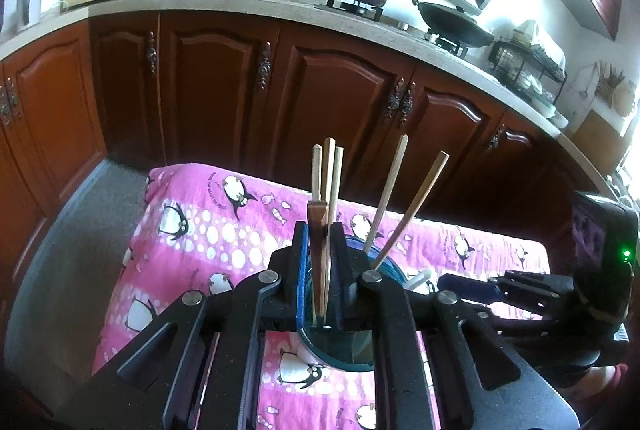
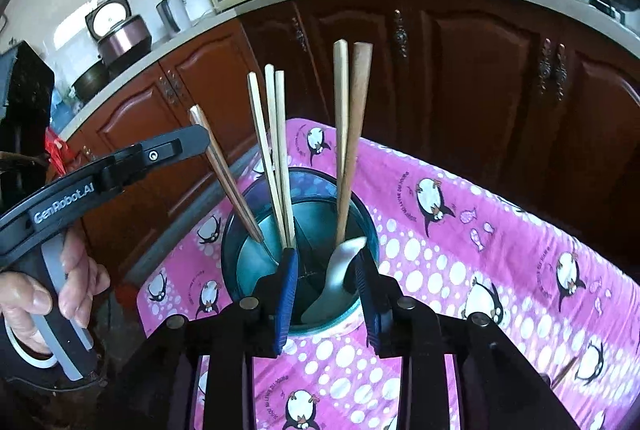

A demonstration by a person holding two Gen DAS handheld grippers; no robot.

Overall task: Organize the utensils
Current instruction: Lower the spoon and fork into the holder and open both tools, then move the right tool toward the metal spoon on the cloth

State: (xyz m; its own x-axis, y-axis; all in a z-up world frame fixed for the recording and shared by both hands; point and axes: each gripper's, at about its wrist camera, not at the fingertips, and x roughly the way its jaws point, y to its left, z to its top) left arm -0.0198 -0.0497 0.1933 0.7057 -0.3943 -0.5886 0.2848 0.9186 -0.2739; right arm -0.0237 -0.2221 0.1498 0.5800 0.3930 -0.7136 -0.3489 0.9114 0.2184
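Left wrist view: the left gripper [image 1: 323, 270] sits at lower centre of the frame, its jaws narrowed onto a dark brown flat-handled utensil [image 1: 318, 230] that stands upright over the round teal-blue utensil holder [image 1: 344, 354]. Three pale wooden chopsticks [image 1: 329, 170] rise just behind that handle; whether the jaws also pinch them cannot be determined. Two more pale chopsticks [image 1: 404, 206] lean to the right out of the same holder.

Right wrist view: the right gripper [image 2: 328, 282] occupies lower centre, jaws set wide with nothing clamped. A white ceramic spoon [image 2: 340, 270] lies between the blue pads [image 2: 289, 294], resting inside the holder; contact with either pad cannot be confirmed. The holder stands on a pink penguin-print tablecloth [image 2: 500, 270] and shows internal dividers. Upright contents include the wooden chopsticks and a reddish-brown wooden stick [image 2: 358, 118] at upper centre.

Assessed progress: late stage. Most utensils already stand in the holder. Remaining work is probably release of the dark-handled utensil. A thin stick-like object [image 2: 564, 372] at lower right on the cloth may be an uncollected piece; identification is uncertain.
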